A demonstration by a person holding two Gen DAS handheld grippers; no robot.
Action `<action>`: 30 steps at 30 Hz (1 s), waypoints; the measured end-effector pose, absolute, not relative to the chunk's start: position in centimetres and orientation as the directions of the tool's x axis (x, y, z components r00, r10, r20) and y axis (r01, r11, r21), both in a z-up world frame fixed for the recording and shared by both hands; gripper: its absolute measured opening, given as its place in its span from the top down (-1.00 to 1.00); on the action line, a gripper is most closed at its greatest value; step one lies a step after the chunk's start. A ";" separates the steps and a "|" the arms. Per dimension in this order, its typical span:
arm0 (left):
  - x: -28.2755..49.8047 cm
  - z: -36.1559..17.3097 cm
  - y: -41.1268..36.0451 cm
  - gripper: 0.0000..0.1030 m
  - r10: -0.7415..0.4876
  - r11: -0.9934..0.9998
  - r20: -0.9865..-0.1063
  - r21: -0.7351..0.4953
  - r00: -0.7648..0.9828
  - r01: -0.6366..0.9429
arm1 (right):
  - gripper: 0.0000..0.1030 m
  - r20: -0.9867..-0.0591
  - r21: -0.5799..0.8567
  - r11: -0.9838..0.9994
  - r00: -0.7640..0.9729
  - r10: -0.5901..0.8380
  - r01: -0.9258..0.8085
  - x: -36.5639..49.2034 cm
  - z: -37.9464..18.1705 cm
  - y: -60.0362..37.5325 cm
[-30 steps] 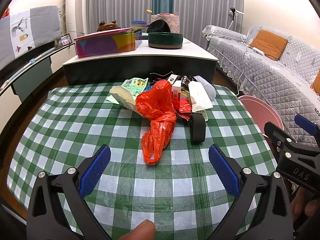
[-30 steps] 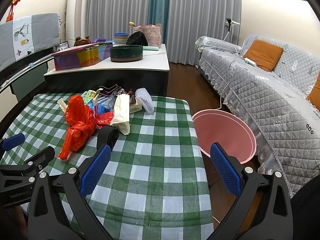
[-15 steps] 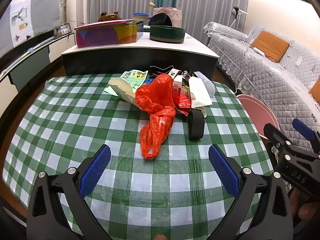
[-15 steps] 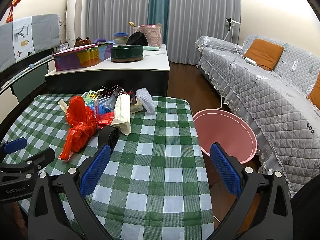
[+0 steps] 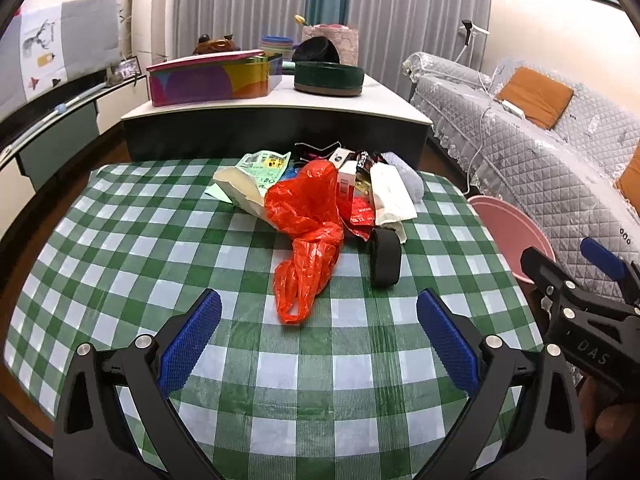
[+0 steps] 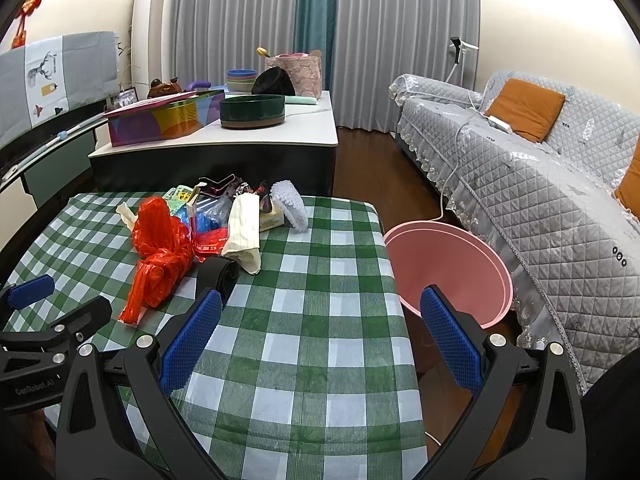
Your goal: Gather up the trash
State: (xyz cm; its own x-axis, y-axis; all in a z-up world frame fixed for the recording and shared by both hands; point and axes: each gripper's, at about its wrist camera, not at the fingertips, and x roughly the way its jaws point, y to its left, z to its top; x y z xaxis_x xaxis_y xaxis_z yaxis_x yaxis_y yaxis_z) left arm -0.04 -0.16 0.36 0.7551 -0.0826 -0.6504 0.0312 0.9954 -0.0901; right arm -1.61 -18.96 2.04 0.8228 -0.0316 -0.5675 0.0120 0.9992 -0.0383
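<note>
Left wrist view: the left gripper [image 5: 318,334] stays spread wide and empty, now lifted a little higher over the checked table [image 5: 120,264], the red plastic bag [image 5: 308,236] lying just beyond its tips. The right gripper [image 6: 320,338], likewise spread and empty, has barely shifted, near the pink bin [image 6: 452,264] at the table's right. Collecting seems not yet begun.

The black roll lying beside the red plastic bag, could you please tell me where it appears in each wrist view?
Left wrist view: black roll sits right of centre, just right of the crumpled red plastic bag.
Right wrist view: it lies left of centre, partly behind the right gripper's left finger.
Shared landmark: the pink plastic bin beside the table.
</note>
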 end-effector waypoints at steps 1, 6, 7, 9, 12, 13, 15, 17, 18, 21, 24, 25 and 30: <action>0.0 0.3 -0.1 -0.80 -0.089 0.995 -0.653 -0.097 0.752 0.034 | -0.90 -0.567 -0.039 0.999 0.823 -0.033 0.013 -1.6 2.0 -18.9; 0.0 0.2 -0.2 -0.77 -0.100 0.994 -0.656 -0.102 0.748 0.043 | -0.90 -0.566 -0.039 0.999 0.823 -0.034 0.015 -1.6 2.2 -19.0; 0.0 0.2 -0.3 -0.77 -0.099 0.994 -0.655 -0.101 0.749 0.044 | -0.90 -0.566 -0.039 0.999 0.824 -0.035 0.015 -1.6 2.2 -19.0; 0.0 0.2 -0.3 -0.77 -0.103 0.993 -0.654 -0.105 0.750 0.045 | -0.90 -0.566 -0.039 0.999 0.824 -0.036 0.017 -1.6 2.2 -19.0; 0.0 0.2 -0.4 -0.77 -0.101 0.994 -0.653 -0.100 0.751 0.047 | -0.90 -0.568 -0.036 0.999 0.823 -0.036 0.019 -1.6 2.3 -19.1; 0.0 0.2 -0.4 -0.76 -0.100 0.994 -0.653 -0.097 0.751 0.048 | -0.90 -0.567 -0.037 0.999 0.823 -0.037 0.019 -1.6 2.3 -19.1; 0.0 0.1 -0.5 -0.76 -0.100 0.994 -0.653 -0.094 0.751 0.050 | -0.90 -0.567 -0.036 0.999 0.823 -0.036 0.018 -1.6 2.3 -19.1; 0.0 0.1 -0.5 -0.75 -0.099 0.994 -0.652 -0.095 0.752 0.048 | -0.90 -0.568 -0.037 0.999 0.822 -0.036 0.019 -1.5 2.3 -19.1; 0.0 0.1 -0.5 -0.75 -0.099 0.994 -0.652 -0.096 0.752 0.047 | -0.90 -0.568 -0.036 0.999 0.822 -0.036 0.019 -1.5 2.3 -19.1; 0.1 0.2 -0.5 -0.75 -0.095 0.995 -0.650 -0.094 0.754 0.045 | -0.90 -0.568 -0.036 0.999 0.822 -0.037 0.020 -1.5 2.3 -19.1; 0.1 0.1 -0.6 -0.74 -0.086 0.996 -0.651 -0.083 0.754 0.043 | -0.89 -0.568 -0.037 0.999 0.822 -0.035 0.017 -1.5 2.3 -19.1; 0.1 0.1 -0.6 -0.69 -0.084 0.996 -0.651 -0.080 0.755 0.041 | -0.90 -0.569 -0.035 0.999 0.822 -0.033 0.016 -1.5 2.3 -19.1; 0.2 0.0 -0.6 -0.66 -0.073 0.997 -0.652 -0.069 0.755 0.038 | -0.89 -0.574 -0.028 1.000 0.819 -0.026 0.012 -1.4 2.1 -19.4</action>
State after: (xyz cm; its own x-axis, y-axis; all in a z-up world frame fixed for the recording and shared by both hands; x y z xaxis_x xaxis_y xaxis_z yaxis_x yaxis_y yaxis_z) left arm 0.24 -0.65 0.05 0.7550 -0.0734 -0.6516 0.0377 0.9969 -0.0686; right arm -1.40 -19.40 2.14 0.8186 -0.0260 -0.5737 0.0120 0.9995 -0.0281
